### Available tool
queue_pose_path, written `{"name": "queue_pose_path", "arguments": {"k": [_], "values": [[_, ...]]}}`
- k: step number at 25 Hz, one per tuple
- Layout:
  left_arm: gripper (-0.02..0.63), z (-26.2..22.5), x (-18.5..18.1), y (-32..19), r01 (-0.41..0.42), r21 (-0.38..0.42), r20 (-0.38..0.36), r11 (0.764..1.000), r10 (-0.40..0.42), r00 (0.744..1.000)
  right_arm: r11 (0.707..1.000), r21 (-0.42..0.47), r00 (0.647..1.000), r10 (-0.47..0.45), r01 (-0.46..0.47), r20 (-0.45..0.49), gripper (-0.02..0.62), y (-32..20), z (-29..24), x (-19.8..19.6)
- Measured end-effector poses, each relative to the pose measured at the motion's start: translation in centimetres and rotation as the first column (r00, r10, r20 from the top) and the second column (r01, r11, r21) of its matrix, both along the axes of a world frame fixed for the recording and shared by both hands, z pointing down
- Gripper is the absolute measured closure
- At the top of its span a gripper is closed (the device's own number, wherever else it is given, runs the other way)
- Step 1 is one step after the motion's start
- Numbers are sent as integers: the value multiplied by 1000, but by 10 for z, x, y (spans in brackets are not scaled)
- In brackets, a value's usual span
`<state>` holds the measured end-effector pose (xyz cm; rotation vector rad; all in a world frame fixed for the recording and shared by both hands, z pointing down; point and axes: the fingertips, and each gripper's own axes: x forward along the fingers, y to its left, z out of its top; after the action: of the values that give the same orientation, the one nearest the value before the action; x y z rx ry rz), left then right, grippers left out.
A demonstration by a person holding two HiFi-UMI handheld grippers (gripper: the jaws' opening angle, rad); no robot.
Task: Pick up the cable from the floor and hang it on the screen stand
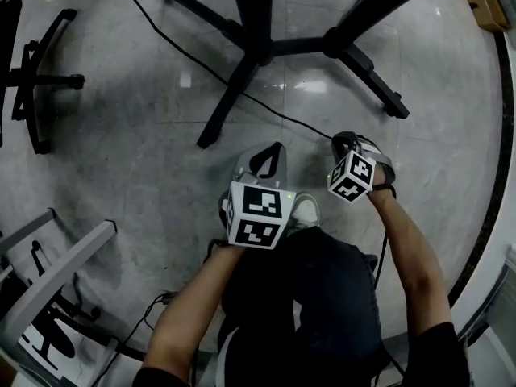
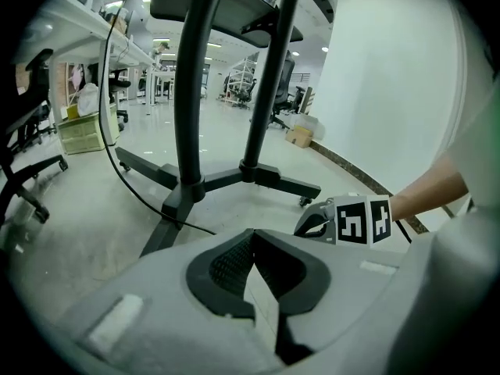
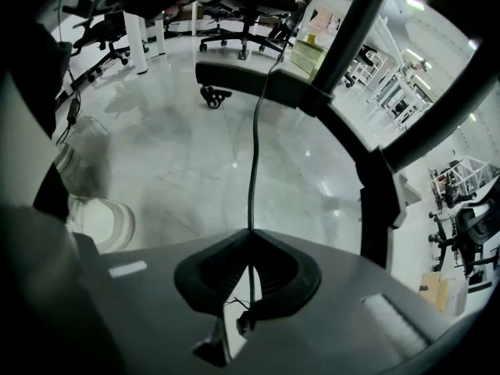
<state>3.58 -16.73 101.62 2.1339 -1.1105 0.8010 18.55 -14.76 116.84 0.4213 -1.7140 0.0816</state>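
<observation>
A thin black cable (image 1: 242, 93) runs over the grey floor from the top left, under a leg of the black screen stand (image 1: 258, 51), to my right gripper (image 1: 345, 141). In the right gripper view the cable (image 3: 254, 155) comes straight into the right gripper (image 3: 250, 233), whose jaws are shut on it, its frayed end showing behind them. The stand's post (image 3: 375, 186) rises close on the right. My left gripper (image 1: 270, 156) hovers beside it, shut with nothing in it (image 2: 251, 233). From the left gripper view I see the stand's base (image 2: 187, 186) and the cable (image 2: 125, 178) ahead.
An office chair base (image 1: 32, 87) stands at the left and a grey desk leg (image 1: 56, 272) at the lower left, with more cables (image 1: 153, 309) on the floor there. A cardboard box (image 1: 486, 6) lies top right. The person's shoe (image 1: 305, 210) is below the grippers.
</observation>
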Motion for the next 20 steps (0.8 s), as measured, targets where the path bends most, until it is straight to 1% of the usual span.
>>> {"name": "queue_pose_path", "arguments": {"k": [4, 9, 13, 16, 20], "values": [[607, -52, -7, 16, -21, 0, 7, 1000, 21, 1000, 999, 36, 1000, -10, 9, 18, 578, 12, -64, -13], [607, -120, -18, 24, -32, 17, 17, 999, 32, 999, 994, 109, 998, -8, 1, 65, 579, 13, -148, -30], [607, -182, -23, 28, -21, 51, -11, 998, 21, 1000, 989, 149, 997, -23, 12, 70, 579, 19, -214, -34], [607, -224, -29, 29, -9, 76, -18, 997, 10, 1000, 984, 177, 997, -28, 15, 70, 578, 16, -261, -37], [606, -278, -36, 29, -2, 120, -33, 993, 6, 999, 973, 224, 996, -66, 50, 68, 578, 12, -324, -47]]}}
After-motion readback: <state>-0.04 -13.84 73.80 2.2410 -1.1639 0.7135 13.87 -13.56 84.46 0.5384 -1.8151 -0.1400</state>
